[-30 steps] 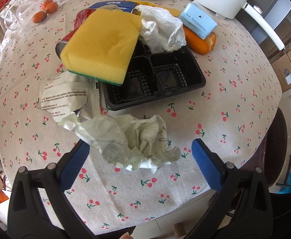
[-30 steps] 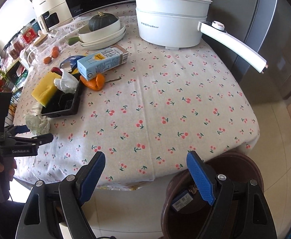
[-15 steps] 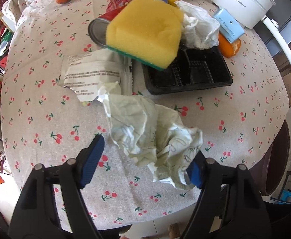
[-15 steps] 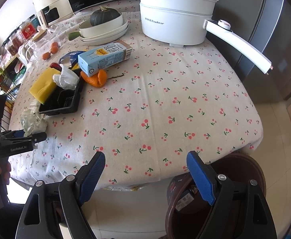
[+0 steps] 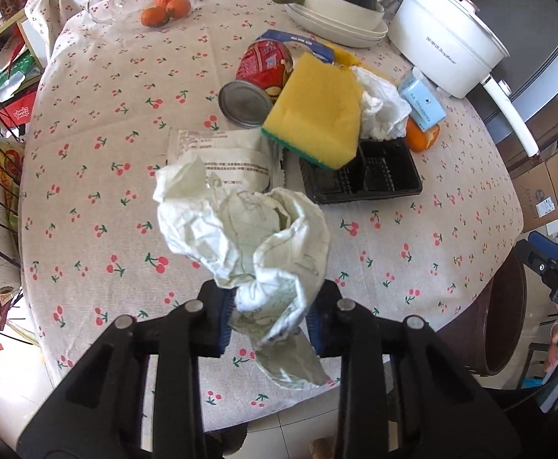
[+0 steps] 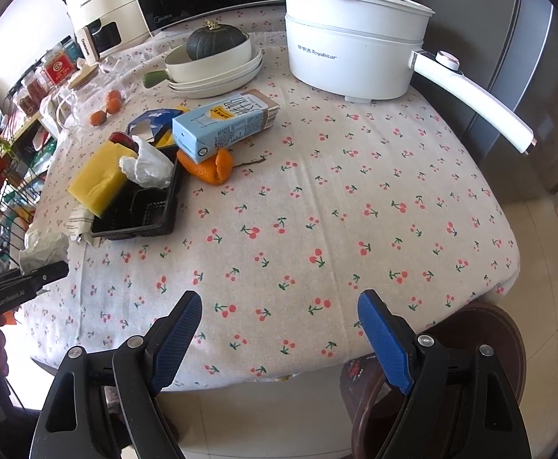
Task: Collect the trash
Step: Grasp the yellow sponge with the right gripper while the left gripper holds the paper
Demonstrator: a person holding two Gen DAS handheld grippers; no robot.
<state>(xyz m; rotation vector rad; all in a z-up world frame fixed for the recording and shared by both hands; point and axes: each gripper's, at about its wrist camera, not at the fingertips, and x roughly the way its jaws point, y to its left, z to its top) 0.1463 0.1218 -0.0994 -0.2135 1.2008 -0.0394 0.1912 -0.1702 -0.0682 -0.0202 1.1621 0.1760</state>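
My left gripper point(image 5: 271, 319) is shut on a crumpled white paper wad point(image 5: 248, 237), held a little above the cherry-print tablecloth point(image 5: 88, 191). The same wad point(image 6: 44, 246) shows at the left edge of the right wrist view, in the left gripper point(image 6: 49, 271). My right gripper point(image 6: 279, 329) stands open with nothing between its blue pads, over the table's near edge. More trash lies on the table: a black tray point(image 5: 378, 179), a yellow sponge point(image 5: 317, 111), a white tissue point(image 5: 382, 107), a printed wrapper point(image 5: 221, 157), a red can point(image 5: 263, 72), a blue carton point(image 6: 221, 126) and orange peel point(image 6: 210, 166).
A brown bin point(image 6: 481, 344) stands on the floor below the table's near right edge. At the back are a white electric pot point(image 6: 355, 46) with a long handle, stacked plates with a dark squash point(image 6: 214, 42), and small oranges point(image 5: 164, 7). A wire rack point(image 6: 0, 176) stands at the left.
The left gripper's jaws closed from wide open onto the paper wad and lifted it off the cloth. The right gripper drifted slightly over the table edge and stayed open.
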